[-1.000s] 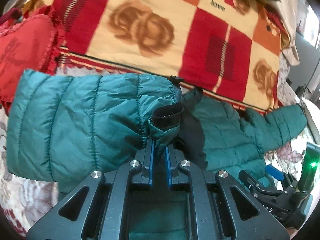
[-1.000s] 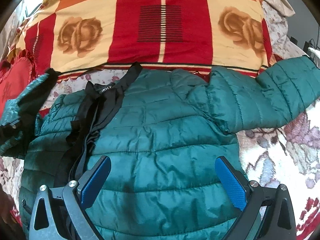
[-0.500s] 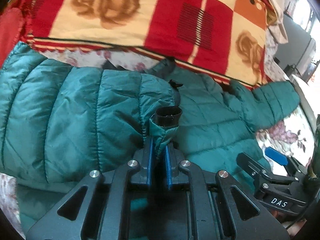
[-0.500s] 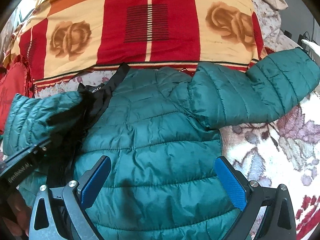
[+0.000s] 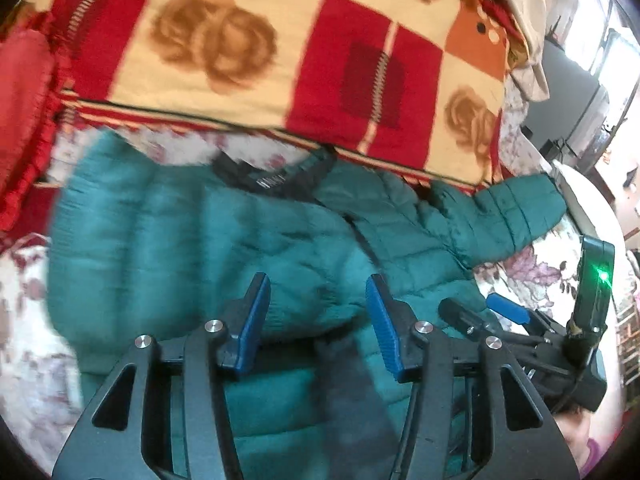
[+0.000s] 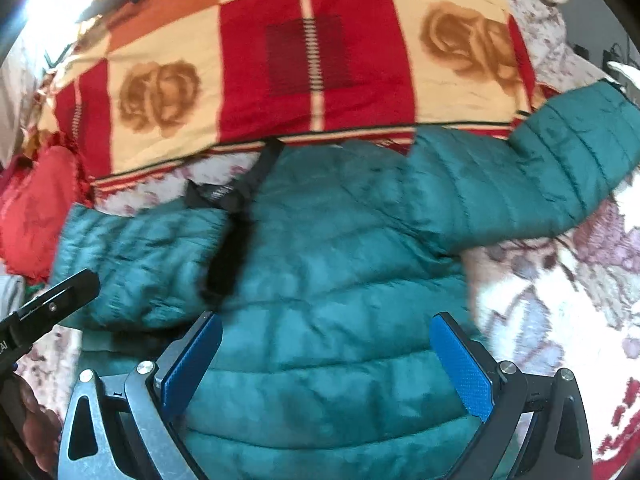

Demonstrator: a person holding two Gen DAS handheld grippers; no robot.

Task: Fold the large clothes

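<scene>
A teal quilted puffer jacket [image 5: 280, 240] [image 6: 340, 280] lies on the bed, its black collar lining [image 6: 236, 200] turned out. One sleeve [image 6: 136, 260] is folded in across the body. The other sleeve [image 6: 540, 188] stretches out to the right. My left gripper [image 5: 318, 308] hovers over the folded sleeve; its jaws are opening and nothing is between the blue pads. My right gripper [image 6: 326, 360] stands open wide above the lower body of the jacket, holding nothing. It also shows at the right of the left wrist view, right gripper [image 5: 484, 312].
A red and cream chequered blanket [image 5: 240, 40] [image 6: 312, 60] with rose prints lies beyond the jacket. A red frilled cushion [image 6: 36, 208] sits at the left. The floral bedsheet [image 6: 560, 300] shows to the right. A hand [image 6: 28, 420] is at the lower left edge.
The left gripper carried the sleeve cuff across the jacket, then let it go and drew back with its jaws apart. The sleeve now lies folded on the body. The right gripper stayed open.
</scene>
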